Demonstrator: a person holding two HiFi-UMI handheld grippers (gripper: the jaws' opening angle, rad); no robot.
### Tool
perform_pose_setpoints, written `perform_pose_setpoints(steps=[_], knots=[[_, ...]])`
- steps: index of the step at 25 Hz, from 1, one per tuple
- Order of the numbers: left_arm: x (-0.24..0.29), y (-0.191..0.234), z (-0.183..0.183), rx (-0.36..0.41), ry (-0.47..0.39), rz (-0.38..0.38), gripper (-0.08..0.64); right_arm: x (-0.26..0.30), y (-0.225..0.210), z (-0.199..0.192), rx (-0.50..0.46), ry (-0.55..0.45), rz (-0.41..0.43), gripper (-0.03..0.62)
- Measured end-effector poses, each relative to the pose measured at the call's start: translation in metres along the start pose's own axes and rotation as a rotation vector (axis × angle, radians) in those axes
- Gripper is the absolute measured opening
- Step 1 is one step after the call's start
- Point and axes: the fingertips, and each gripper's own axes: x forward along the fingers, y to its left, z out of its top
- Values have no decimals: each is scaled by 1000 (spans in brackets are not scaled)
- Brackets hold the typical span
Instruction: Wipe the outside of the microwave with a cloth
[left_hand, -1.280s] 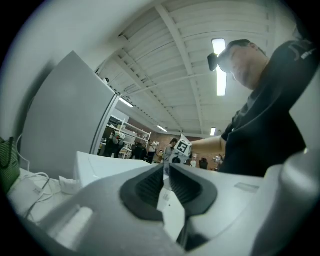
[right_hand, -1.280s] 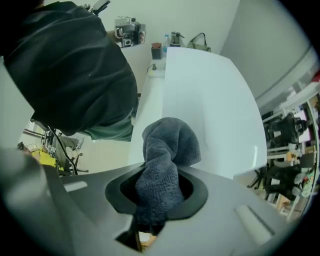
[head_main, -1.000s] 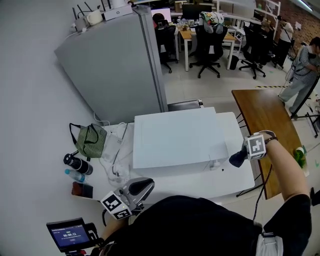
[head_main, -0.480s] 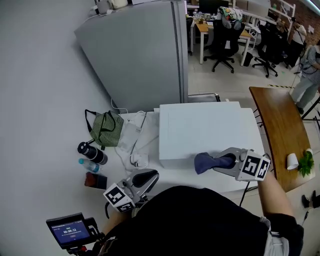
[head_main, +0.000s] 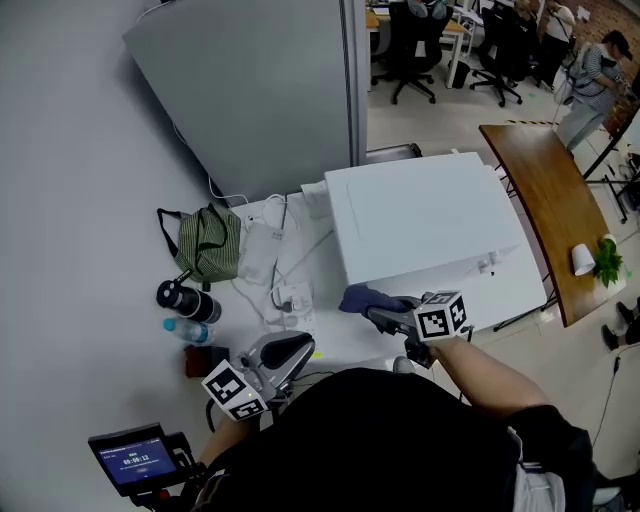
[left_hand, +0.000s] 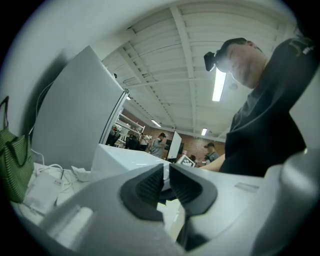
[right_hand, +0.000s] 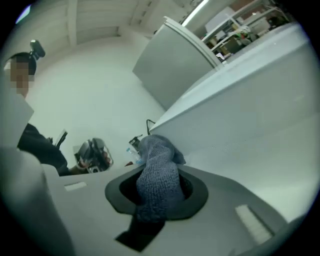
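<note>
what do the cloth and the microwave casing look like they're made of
Cloth: dark blue-grey knitted or terry fabric, matte; nubby looped texture, bunched softly in the right tool. Microwave: smooth matte white casing with crisp flat panels, probably painted sheet metal, though plastic can't be ruled out.

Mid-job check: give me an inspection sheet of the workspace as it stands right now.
Surface: white table, crowded on its left part.
Job's things: white microwave; blue cloth at its near left corner.
Clutter: green striped bag, dark flask and water bottle, all left of the microwave.
Grippers: right gripper shut on the cloth; left gripper shut, empty, apart from the microwave.
Cables: white cords and adapters loose between bag and microwave.
Surroundings: grey fridge behind; wooden table at right; people and chairs farther back.
</note>
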Motion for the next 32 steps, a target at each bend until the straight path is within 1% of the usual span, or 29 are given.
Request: perform_pose_setpoints(steps=[2, 4, 7, 9, 12, 17, 23, 25, 29, 31, 32], knots=[[-4, -2, -4, -14, 11, -7, 35, 6, -3, 11, 62, -67, -12, 77], [-4, -8, -6, -7, 21, -11, 35, -3, -11, 21, 104, -125, -26, 75], [3, -19, -2, 23, 21, 5, 35, -41, -35, 35, 140, -197, -53, 75], [13, -27, -1, 41, 15, 29, 35, -73, -52, 40, 148, -227, -60, 75], [36, -42, -6, 49, 12, 63, 35, -124, -83, 46, 158, -267, -91, 75], [89, -79, -21, 45, 1, 90, 35, -211, -131, 59, 162, -284, -149, 77], [137, -118, -40, 25, 10, 104, 35, -286, -173, 69, 186, -291, -202, 77], [141, -124, -42, 29, 12, 112, 35, -307, -185, 71, 194, -303, -231, 77], [134, -123, -39, 30, 0, 132, 35, -341, -209, 74, 192, -328, -306, 77], [125, -121, -38, 27, -11, 135, 35, -347, -207, 75, 182, -331, -321, 76], [118, -119, -37, 27, -15, 136, 35, -343, -198, 72, 179, -323, -314, 75]])
